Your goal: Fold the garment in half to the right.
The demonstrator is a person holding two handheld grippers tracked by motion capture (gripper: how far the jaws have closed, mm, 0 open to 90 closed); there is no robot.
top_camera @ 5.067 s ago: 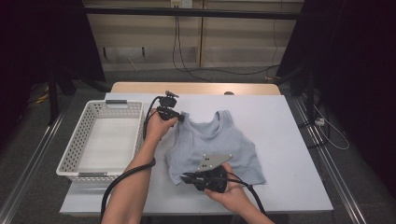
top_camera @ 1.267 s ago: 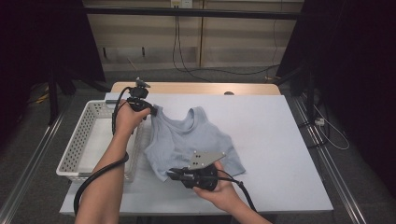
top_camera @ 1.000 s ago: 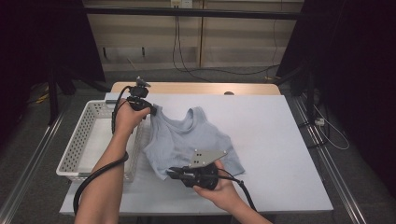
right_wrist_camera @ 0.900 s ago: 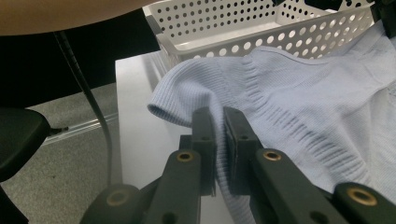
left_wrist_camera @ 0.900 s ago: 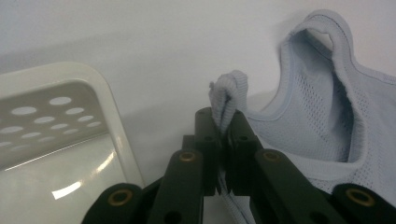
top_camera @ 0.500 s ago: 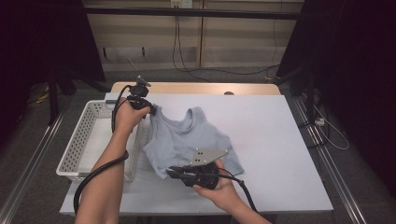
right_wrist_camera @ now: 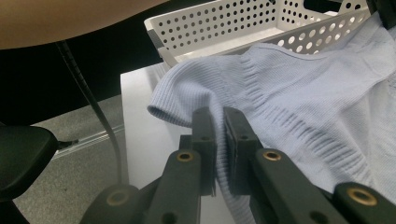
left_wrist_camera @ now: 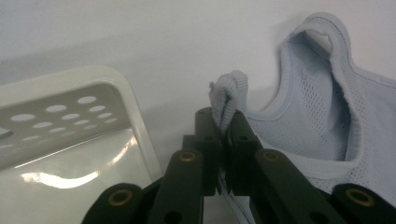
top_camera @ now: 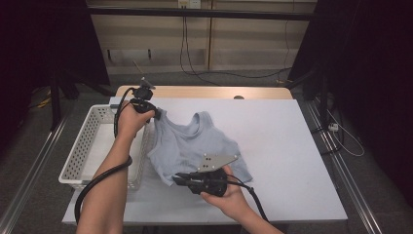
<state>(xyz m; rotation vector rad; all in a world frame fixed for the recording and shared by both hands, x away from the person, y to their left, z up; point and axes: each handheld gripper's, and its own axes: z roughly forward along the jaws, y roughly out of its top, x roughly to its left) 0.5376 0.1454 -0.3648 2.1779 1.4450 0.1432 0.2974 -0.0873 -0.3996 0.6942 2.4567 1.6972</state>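
Observation:
A pale blue sleeveless knit top point(top_camera: 192, 146) lies rumpled on the white table point(top_camera: 292, 146), its left side next to the basket. My left gripper point(top_camera: 157, 115) is shut on a shoulder strap of the top point(left_wrist_camera: 224, 100), held a little above the table near the basket's far right corner. My right gripper point(top_camera: 176, 179) is shut on the ribbed hem of the top point(right_wrist_camera: 219, 116) at its near left corner. A grey three-cornered plate point(top_camera: 217, 160) rides on the right gripper.
A white perforated basket point(top_camera: 80, 156) stands at the table's left side, its rim point(right_wrist_camera: 210, 18) just beyond the top. Black cables trail from both grippers. The right half of the table is bare white surface. A wooden strip runs along the far edge.
Since five seconds ago both grippers have drawn the top leftward toward the basket. Over the last second nothing has visibly moved.

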